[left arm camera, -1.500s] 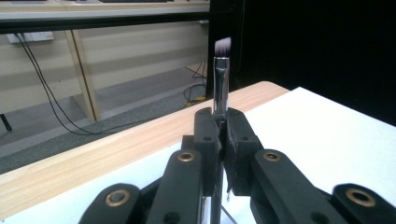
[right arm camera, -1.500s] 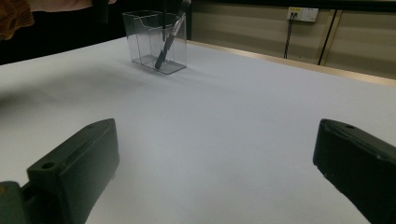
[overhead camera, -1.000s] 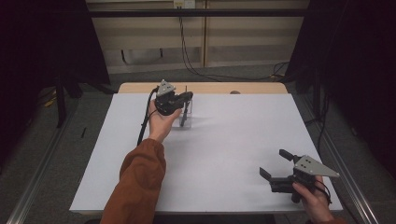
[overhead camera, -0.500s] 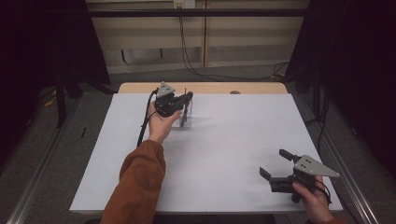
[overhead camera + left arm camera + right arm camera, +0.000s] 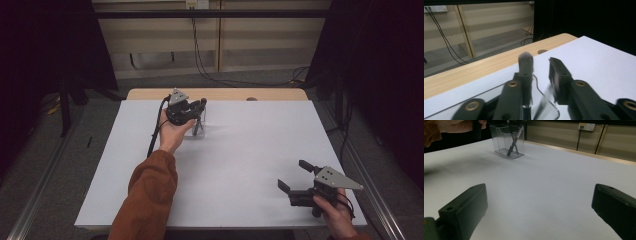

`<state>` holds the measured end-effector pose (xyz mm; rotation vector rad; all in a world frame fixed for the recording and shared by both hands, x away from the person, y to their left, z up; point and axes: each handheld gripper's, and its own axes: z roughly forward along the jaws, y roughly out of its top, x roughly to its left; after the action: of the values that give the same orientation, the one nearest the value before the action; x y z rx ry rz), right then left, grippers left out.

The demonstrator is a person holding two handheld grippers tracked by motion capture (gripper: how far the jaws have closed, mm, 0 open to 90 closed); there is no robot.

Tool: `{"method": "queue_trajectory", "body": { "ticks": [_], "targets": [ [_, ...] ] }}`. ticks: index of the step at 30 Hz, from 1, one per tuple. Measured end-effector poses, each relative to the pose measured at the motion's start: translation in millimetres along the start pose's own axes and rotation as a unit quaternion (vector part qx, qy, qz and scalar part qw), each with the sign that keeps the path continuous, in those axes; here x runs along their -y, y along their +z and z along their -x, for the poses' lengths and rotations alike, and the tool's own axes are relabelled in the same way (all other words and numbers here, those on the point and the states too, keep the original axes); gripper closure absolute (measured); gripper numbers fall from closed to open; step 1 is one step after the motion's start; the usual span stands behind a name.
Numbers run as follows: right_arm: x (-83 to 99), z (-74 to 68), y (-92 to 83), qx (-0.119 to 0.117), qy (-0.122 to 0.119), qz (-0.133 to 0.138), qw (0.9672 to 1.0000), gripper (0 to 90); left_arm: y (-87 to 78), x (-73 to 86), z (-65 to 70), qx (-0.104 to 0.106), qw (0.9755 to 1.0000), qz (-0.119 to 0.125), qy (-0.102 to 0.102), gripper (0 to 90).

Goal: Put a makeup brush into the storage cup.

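Note:
A clear plastic holder (image 5: 199,131) stands on the white table sheet (image 5: 240,165) at the far left. In the right gripper view the holder (image 5: 507,141) has two dark brushes (image 5: 512,145) crossed inside it. My left gripper (image 5: 200,106) hovers just above the holder. Seen from the left gripper (image 5: 540,70), the jaws stand apart. A brush with a grey bristle tip (image 5: 525,60) rests against the left-hand jaw, clear of the other jaw, above the holder's rim (image 5: 549,100). My right gripper (image 5: 295,175) rests near the front right corner, open and with nothing in it (image 5: 539,195).
A bare wooden strip (image 5: 225,94) runs along the table's far edge. Cables (image 5: 200,60) hang down the wall behind it. Metal rails (image 5: 45,180) line the floor on both sides.

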<state>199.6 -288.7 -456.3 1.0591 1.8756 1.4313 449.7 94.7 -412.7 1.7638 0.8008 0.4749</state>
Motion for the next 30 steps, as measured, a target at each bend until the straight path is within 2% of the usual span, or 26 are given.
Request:
{"method": "queue_trajectory", "body": {
  "ticks": [3, 6, 12, 15, 19, 24, 30],
  "targets": [
    [0.0, 0.2, 0.1, 0.001, 0.000, 0.000, 1.0000, 0.0, -0.5, 0.1, 0.1, -0.013, 0.9999, 0.003, 0.002, 60.3],
    [-0.1, 0.0, -0.1, -0.001, 0.001, 0.000, 1.0000, 0.0, -1.6, -0.1, -0.1, -0.017, 0.9998, 0.005, 0.004, 54.0],
    [-0.1, 0.0, 0.2, -0.002, -0.001, -0.001, 1.0000, 0.0, -4.3, -1.5, 1.1, -0.013, 0.9998, 0.014, 0.001, 41.7],
    [-0.1, -0.1, 0.2, -0.002, -0.001, 0.000, 1.0000, 0.0, -5.6, -1.9, 2.3, -0.013, 0.9999, 0.011, 0.001, 37.0],
    [0.2, 0.4, 0.9, -0.002, 0.000, -0.001, 1.0000, 0.0, -8.0, -1.2, 1.0, -0.010, 0.9999, 0.012, -0.005, 28.3],
    [0.5, 1.4, 1.4, -0.001, 0.001, -0.001, 1.0000, 0.0, -12.2, 1.6, -0.3, -0.018, 0.9997, 0.013, -0.013, 13.2],
    [1.2, 2.6, 3.1, -0.002, 0.003, -0.001, 1.0000, 0.0, -18.0, 0.6, -2.1, -0.011, 0.9992, 0.023, -0.030, 7.6]
  ]
}}
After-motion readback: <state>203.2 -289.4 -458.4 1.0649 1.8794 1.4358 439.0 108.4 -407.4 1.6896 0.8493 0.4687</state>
